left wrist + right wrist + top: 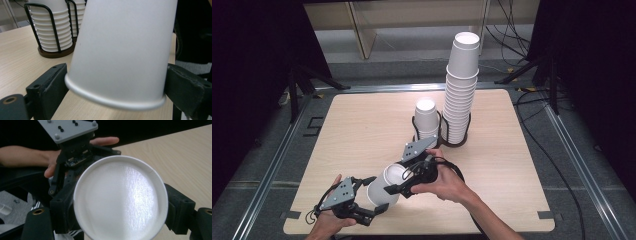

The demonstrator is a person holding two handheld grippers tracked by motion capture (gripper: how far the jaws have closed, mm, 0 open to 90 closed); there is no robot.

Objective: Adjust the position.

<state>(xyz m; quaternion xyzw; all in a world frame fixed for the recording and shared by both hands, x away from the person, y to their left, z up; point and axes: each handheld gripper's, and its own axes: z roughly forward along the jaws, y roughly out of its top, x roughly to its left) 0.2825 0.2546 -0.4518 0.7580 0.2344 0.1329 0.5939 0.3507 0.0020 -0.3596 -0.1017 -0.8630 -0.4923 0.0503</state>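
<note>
A white paper cup (384,187) lies on its side in the air over the table's near edge, between both grippers. My left gripper (377,195) reaches in from the left, and its jaws flank the cup's base (122,50) closely without visibly squeezing it. My right gripper (399,177) comes from the right and is shut across the rim of the cup's mouth (120,195), one jaw on each side. In the right gripper view, the left gripper and its hand, fingers spread, sit behind the cup.
A tall stack of white cups (462,90) stands in a black wire holder at the table's far middle. A short stack (426,117) sits in the ring beside it. Both stacks (53,30) lie just beyond the held cup. The wooden table (357,130) ends near the hands.
</note>
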